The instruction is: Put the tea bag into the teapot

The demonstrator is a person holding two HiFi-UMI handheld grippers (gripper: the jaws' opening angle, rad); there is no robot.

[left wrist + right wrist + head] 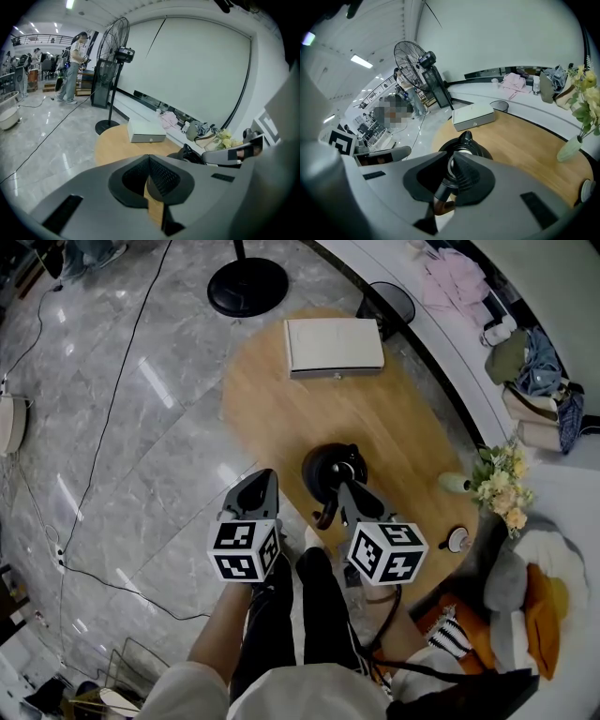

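Note:
A black teapot [328,470] stands near the front of the oval wooden table [394,418]. It also shows in the right gripper view, where the teapot [465,139] has a pale open mouth just past the jaws. My right gripper [349,486] hovers right over it, and in its own view the right gripper [453,153] has its jaws closed together at the tips with nothing seen between them. The left gripper [262,476] hangs left of the pot at the table's edge. In its own view, the left gripper [149,157] is shut and empty. No tea bag shows in any view.
A white box [333,345] lies at the table's far end. A vase of flowers [502,482] and a small white round thing [457,540] stand at the right. A floor fan's base [247,285] and cables are beyond. The person's black-clad legs [300,615] are below.

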